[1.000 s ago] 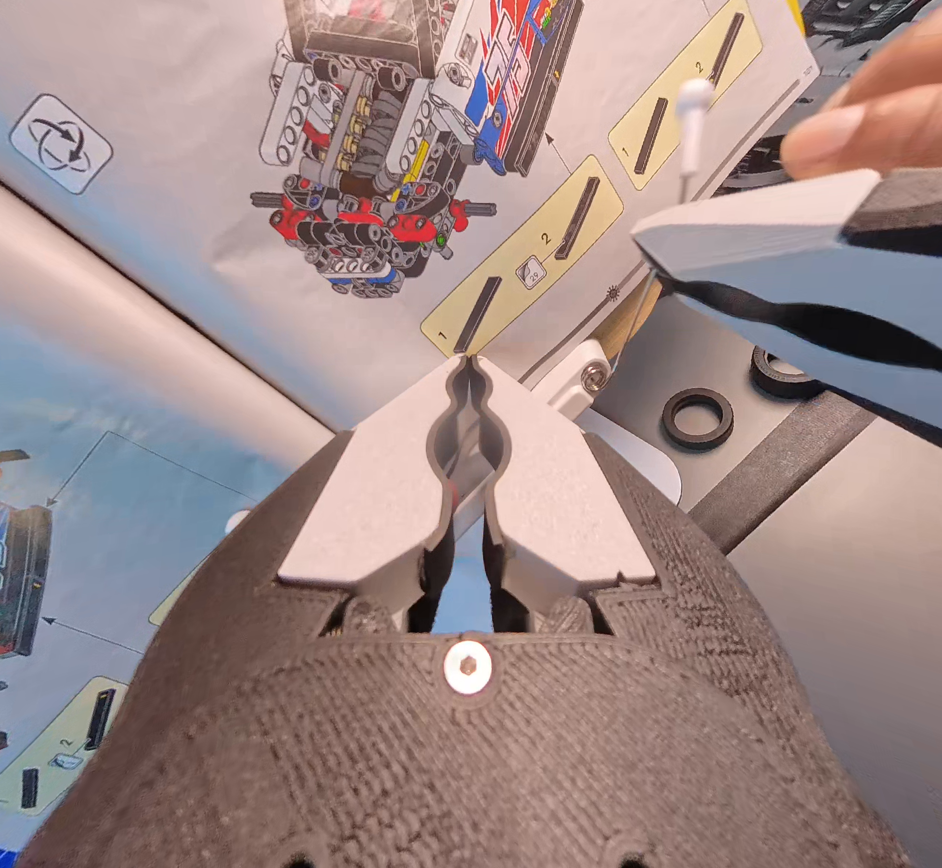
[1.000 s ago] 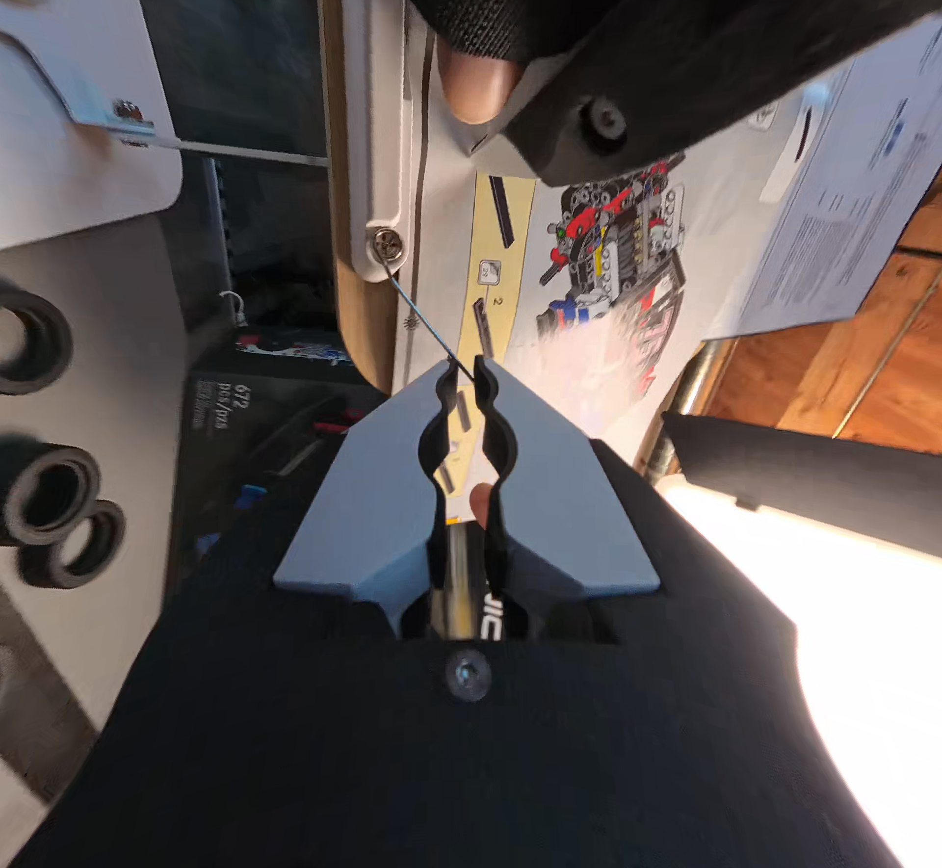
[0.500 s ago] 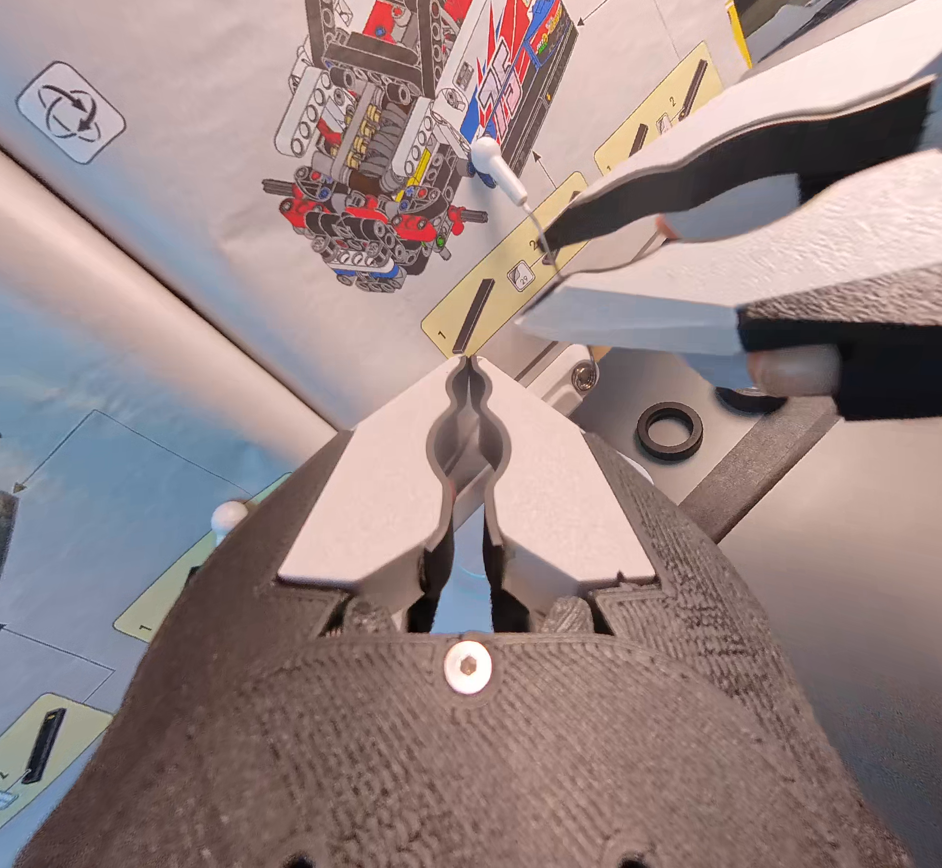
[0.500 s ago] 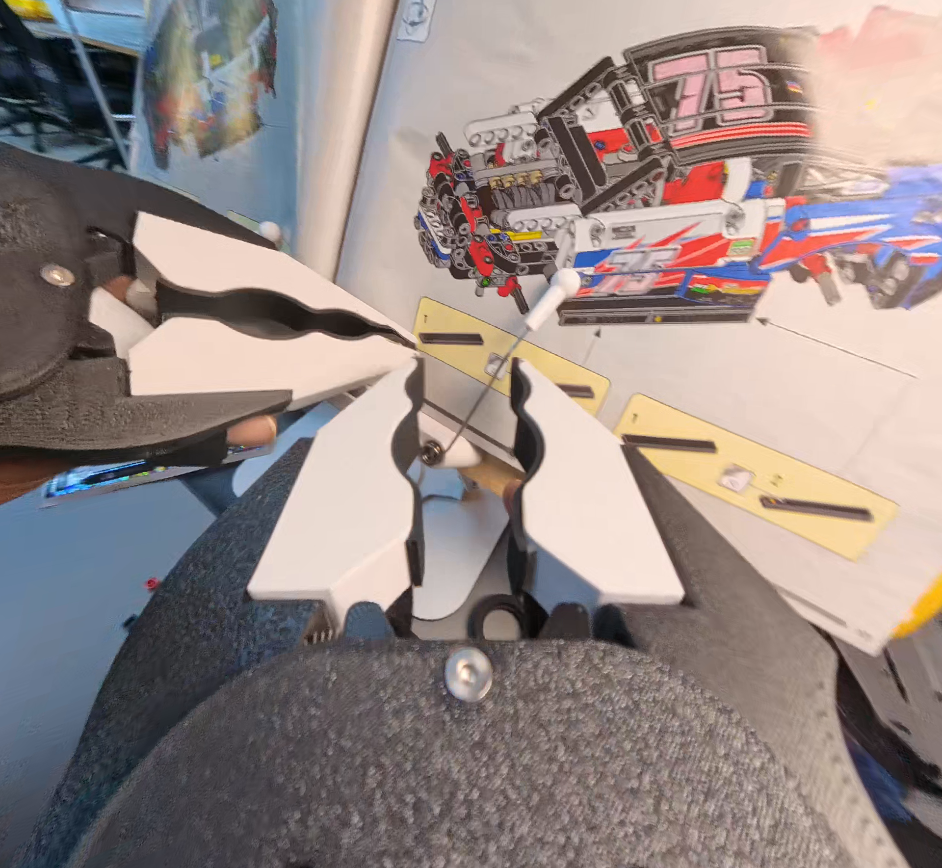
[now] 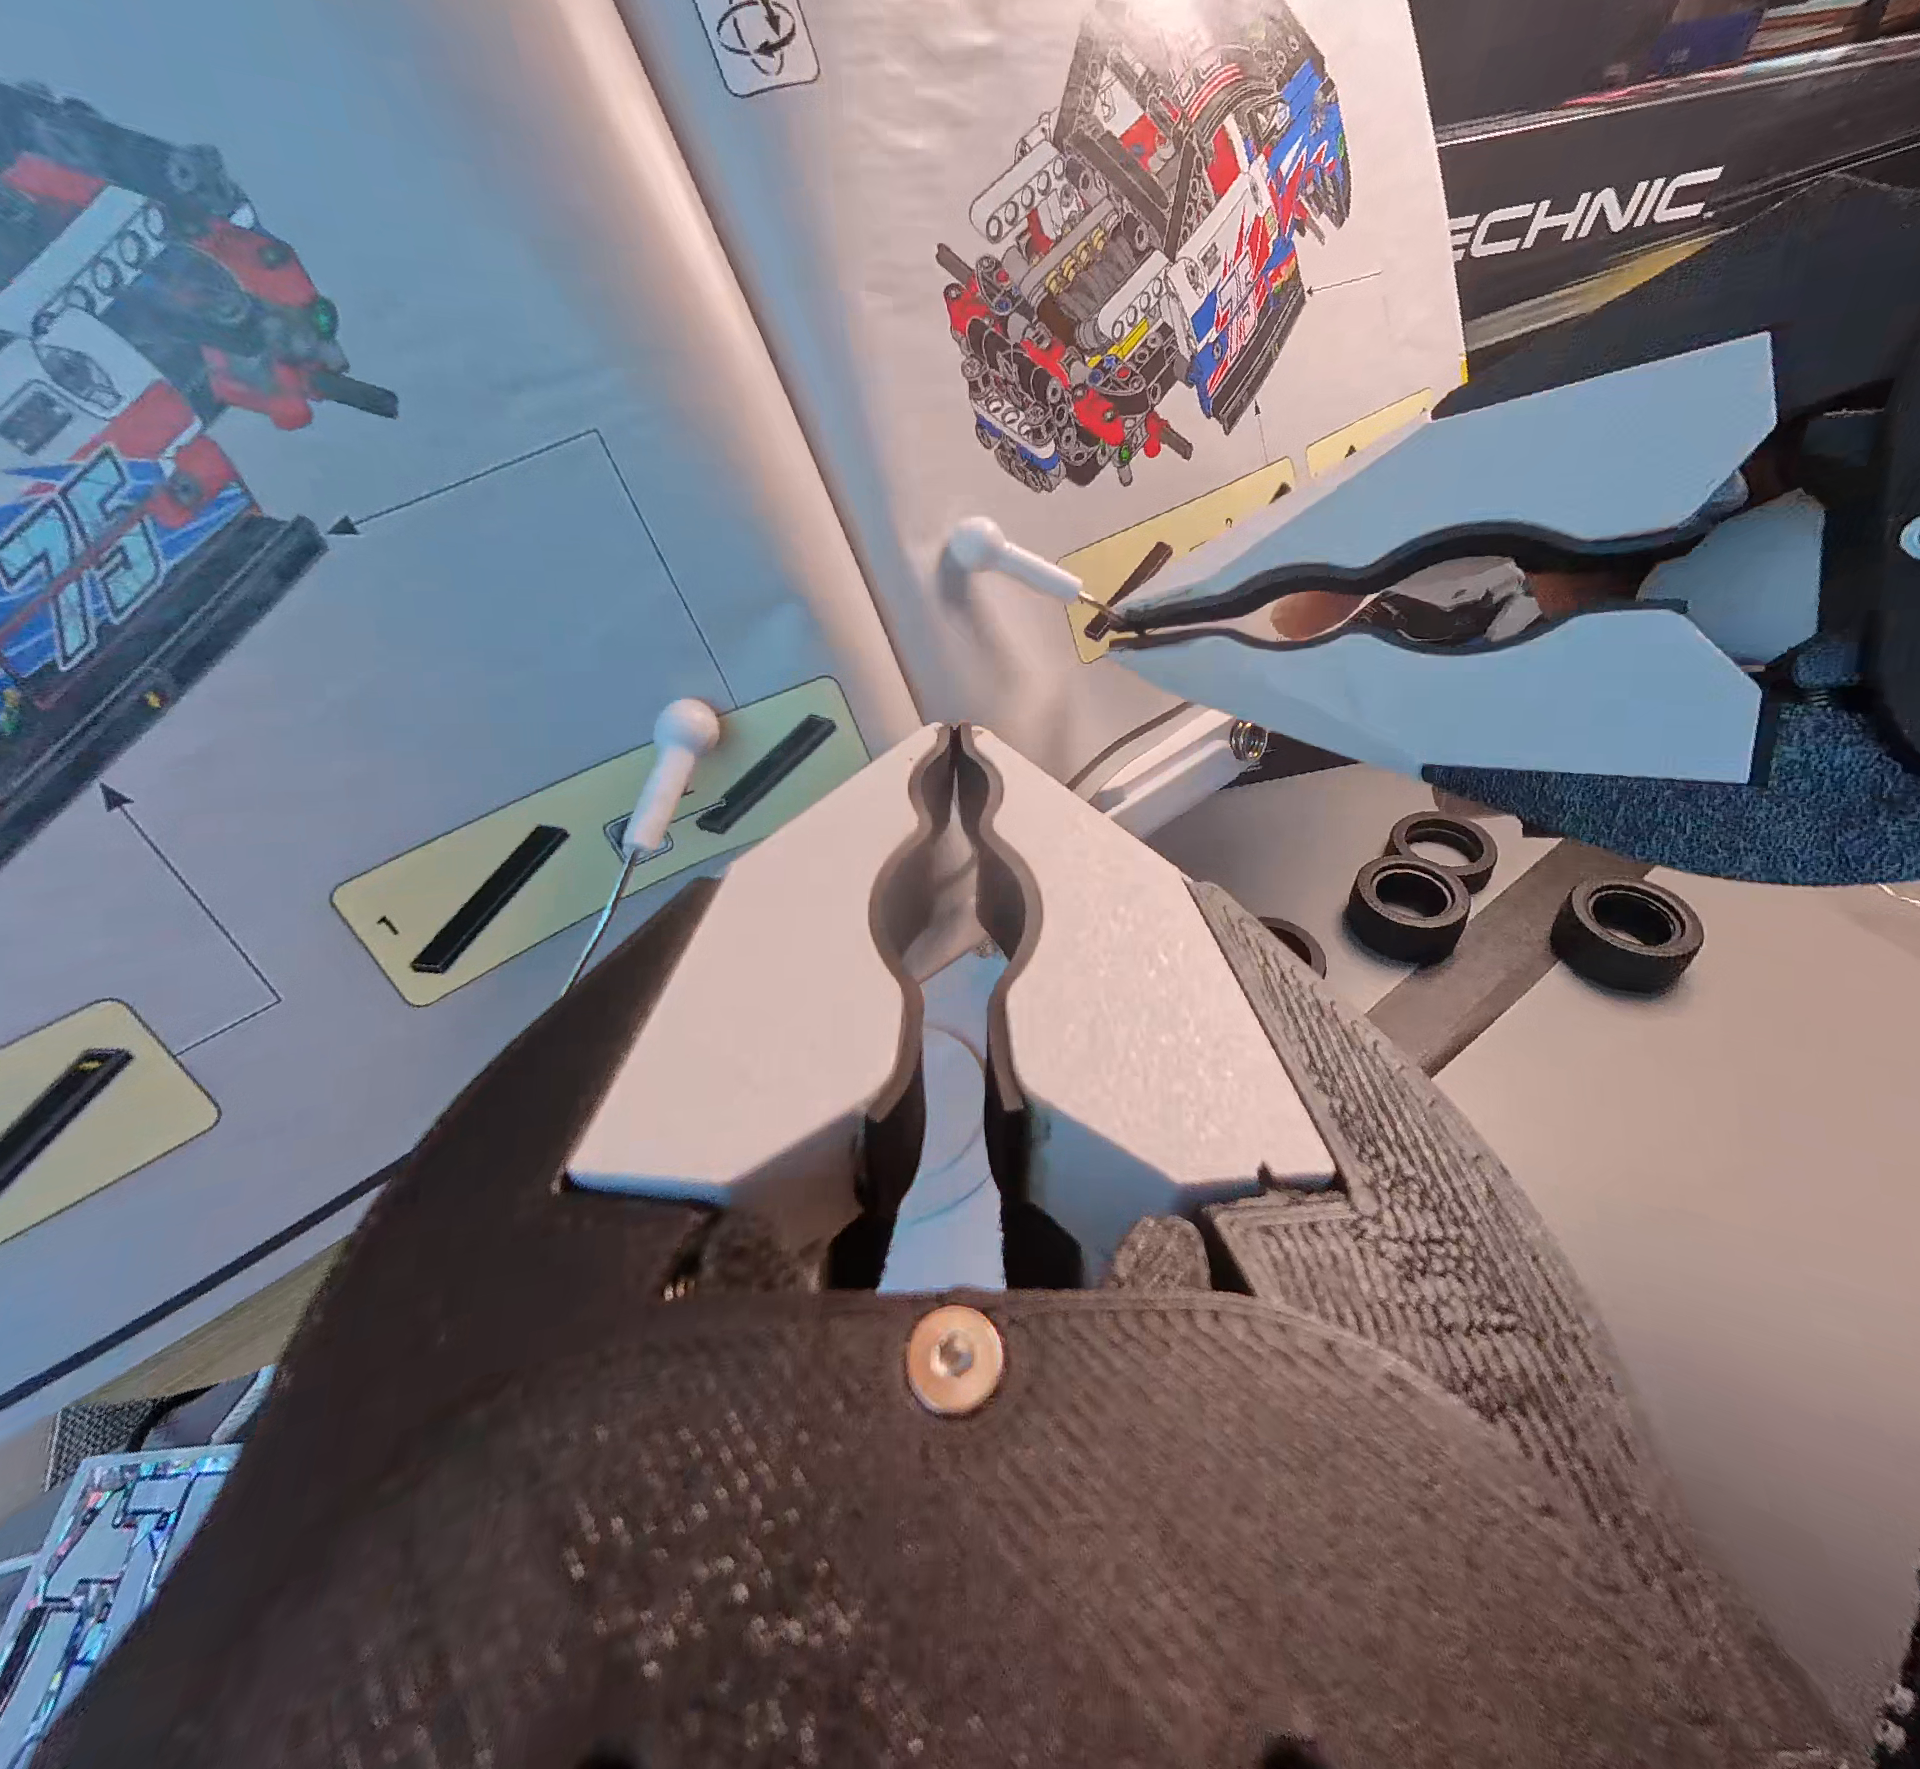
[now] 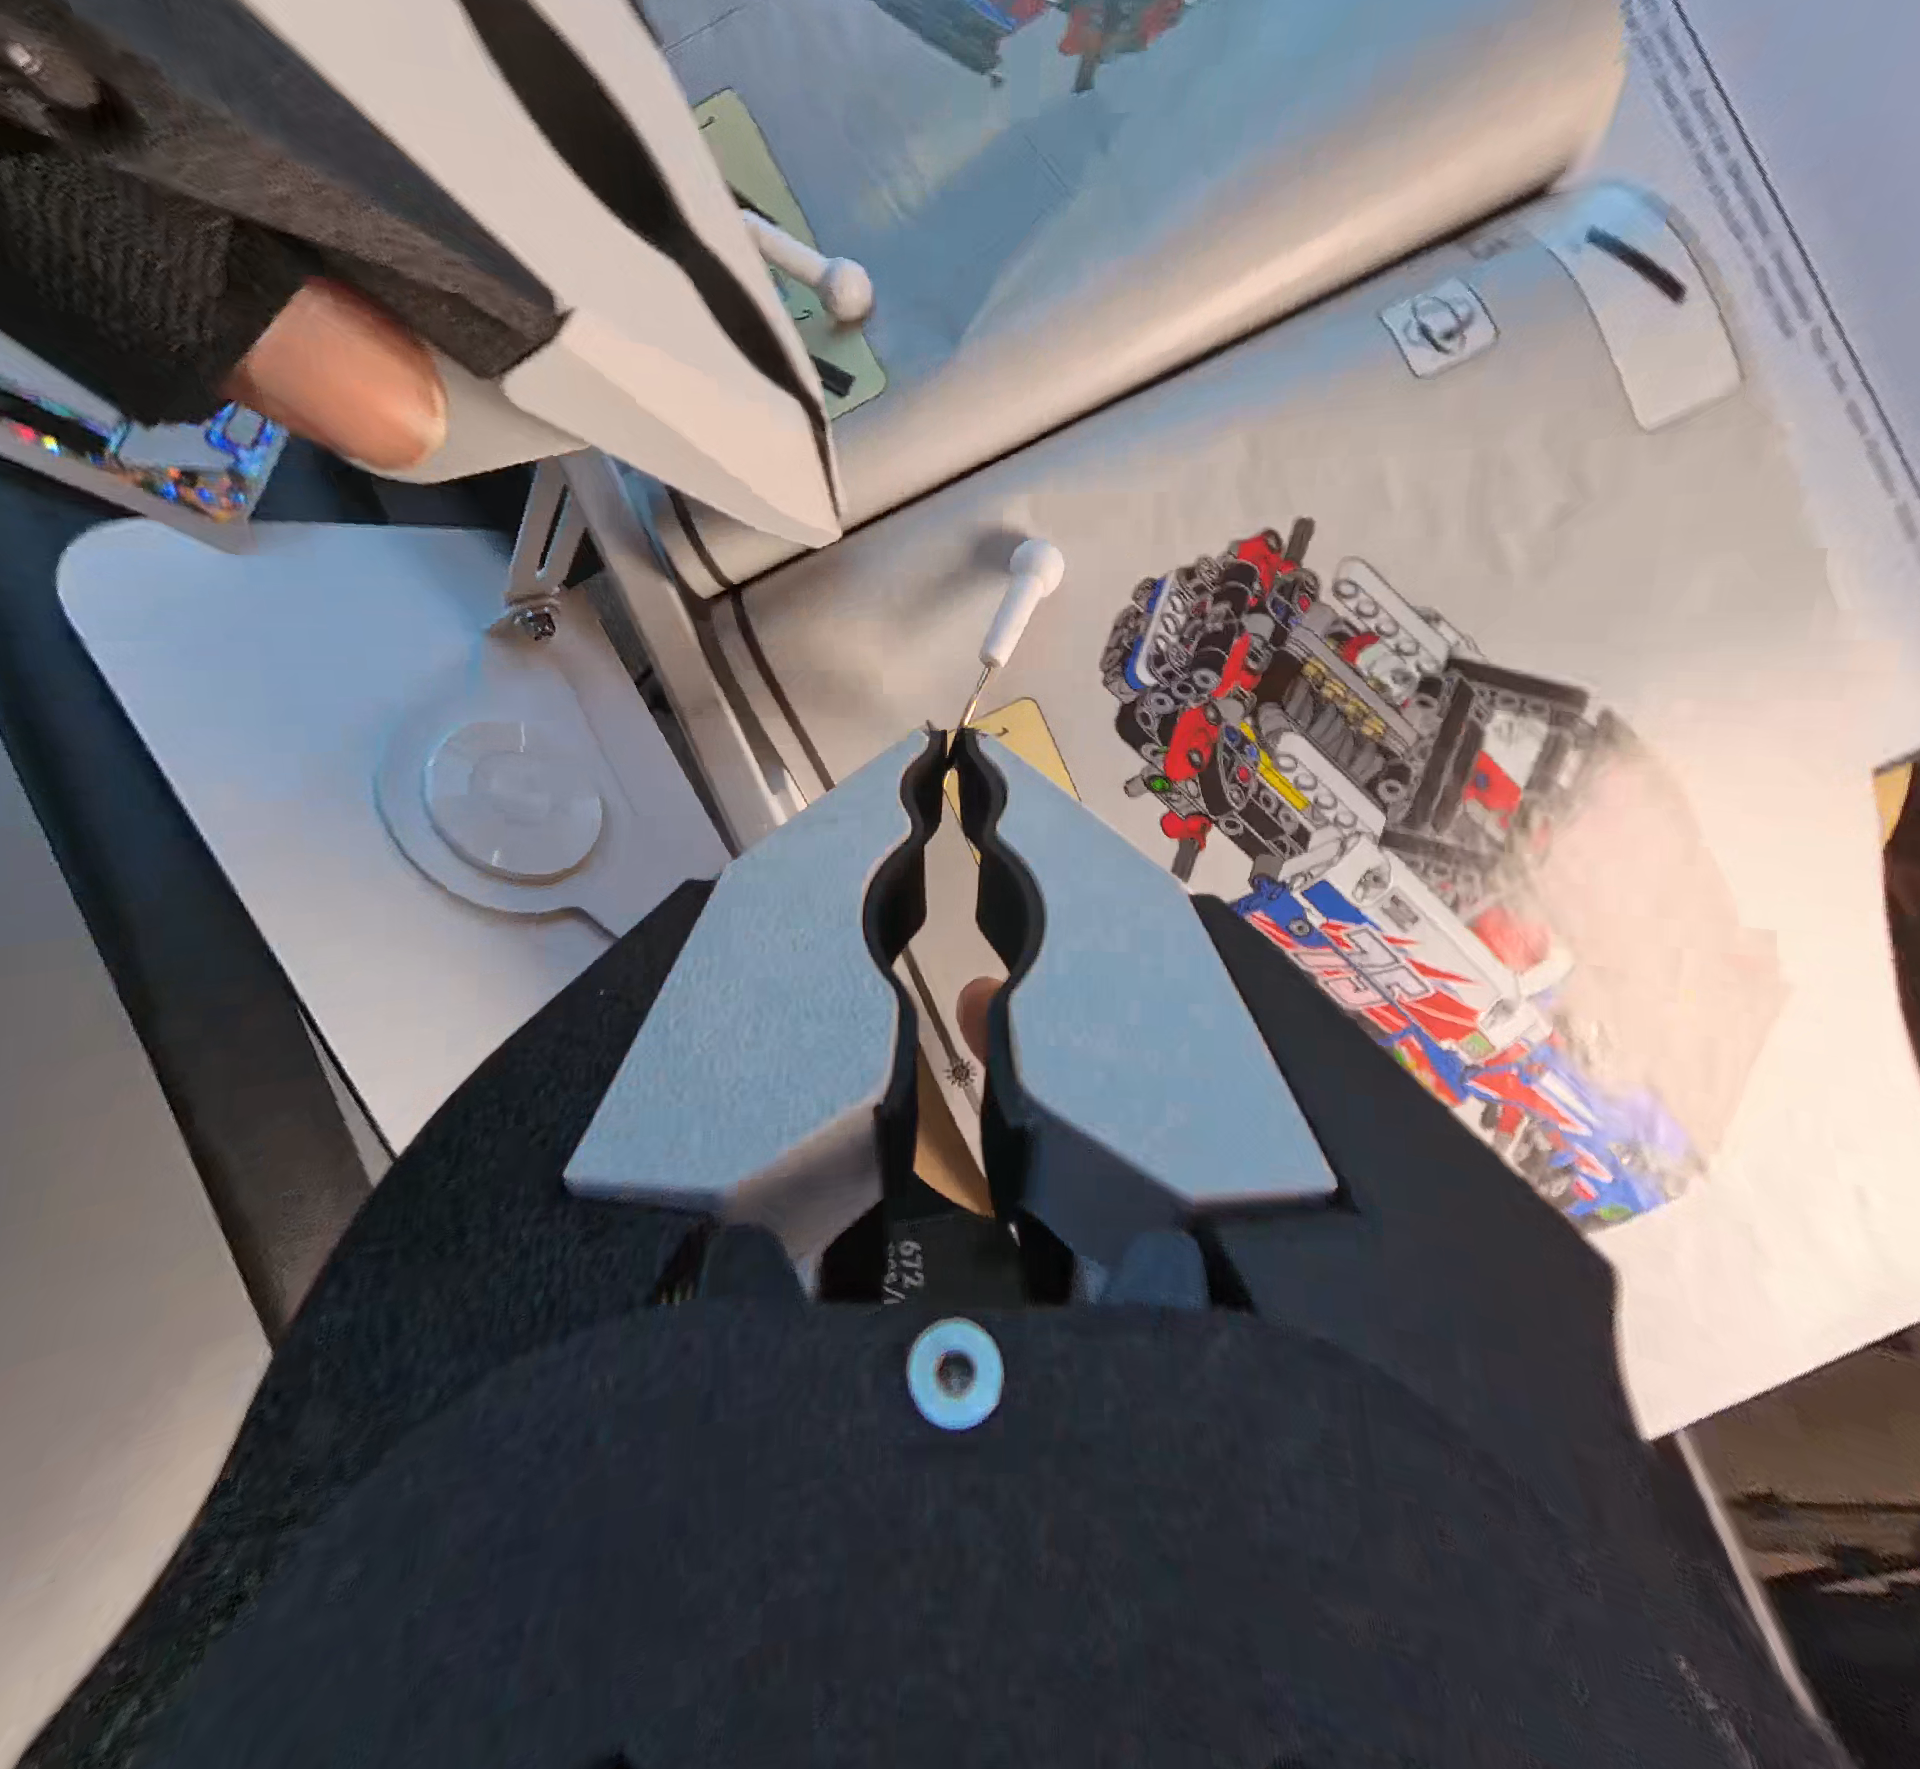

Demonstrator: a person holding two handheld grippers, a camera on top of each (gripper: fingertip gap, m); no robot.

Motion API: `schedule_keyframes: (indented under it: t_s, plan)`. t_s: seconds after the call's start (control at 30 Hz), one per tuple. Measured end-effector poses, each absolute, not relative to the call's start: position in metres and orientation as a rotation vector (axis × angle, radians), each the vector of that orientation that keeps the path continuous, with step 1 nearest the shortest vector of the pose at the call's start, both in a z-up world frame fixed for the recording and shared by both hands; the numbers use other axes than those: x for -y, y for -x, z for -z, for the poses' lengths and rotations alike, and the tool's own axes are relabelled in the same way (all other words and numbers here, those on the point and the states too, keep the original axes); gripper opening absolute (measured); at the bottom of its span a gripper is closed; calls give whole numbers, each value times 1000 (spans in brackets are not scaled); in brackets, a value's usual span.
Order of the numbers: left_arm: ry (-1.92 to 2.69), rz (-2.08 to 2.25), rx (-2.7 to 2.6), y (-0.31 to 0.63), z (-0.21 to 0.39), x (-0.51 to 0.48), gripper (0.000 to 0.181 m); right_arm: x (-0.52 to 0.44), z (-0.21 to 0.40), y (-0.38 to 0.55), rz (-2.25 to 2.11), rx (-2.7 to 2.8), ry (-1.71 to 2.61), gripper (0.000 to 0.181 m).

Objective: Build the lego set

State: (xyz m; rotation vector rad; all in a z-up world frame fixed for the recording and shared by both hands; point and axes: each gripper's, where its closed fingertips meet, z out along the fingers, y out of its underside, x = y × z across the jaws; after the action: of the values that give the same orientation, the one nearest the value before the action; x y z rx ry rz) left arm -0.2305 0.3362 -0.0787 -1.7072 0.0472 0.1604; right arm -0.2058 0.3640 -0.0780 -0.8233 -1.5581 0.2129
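The open instruction booklet (image 5: 436, 597) stands on a white book stand (image 6: 312, 680). Two wire page holders with white tips lie against it: one on the left page (image 5: 681, 732), one on the right page (image 5: 982, 547). My right gripper (image 6: 951, 732) is shut on the thin wire of the right page holder (image 6: 1023, 597); it also shows in the left wrist view (image 5: 1101, 623). My left gripper (image 5: 956, 732) is shut and empty, just below the booklet's fold; it shows at upper left in the right wrist view (image 6: 821, 514), with a person's fingertip (image 6: 343, 394) behind it.
Three black tyres (image 5: 1408, 898) lie on the grey table to the right of the stand. The black set box (image 5: 1579, 213) stands behind, at upper right. A shiny sticker sheet (image 5: 94, 1553) lies at lower left. The grippers' ends are close to 5 centimeters from one another.
My right gripper was open around the page holder's wire half a second ago and has shut on it. Both views have swung; the left gripper stayed shut.
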Motion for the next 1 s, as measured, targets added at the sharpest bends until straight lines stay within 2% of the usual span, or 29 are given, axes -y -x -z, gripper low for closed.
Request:
schedule_keyframes:
  t_s: [0.23,0.33,0.47,0.6,0.77,1.0]
  plan:
    - [1714,-154,-40,233,81,-328,0,-368,79,207,-237,1521,953,1]
    - [1631,-155,0,243,68,-310,0,-359,74,200,-412,1447,1074,32]
    - [1531,-231,94,280,50,-277,0,-317,58,167,-718,1329,1139,48]
    - [1477,-343,168,331,32,-244,1,-256,61,110,-961,1300,1164,47]
    - [1458,-422,221,392,-3,-225,0,-194,94,25,-1035,1320,1211,42]
    - [1477,-429,245,437,-29,-236,0,-173,131,-58,-1055,1133,1314,36]
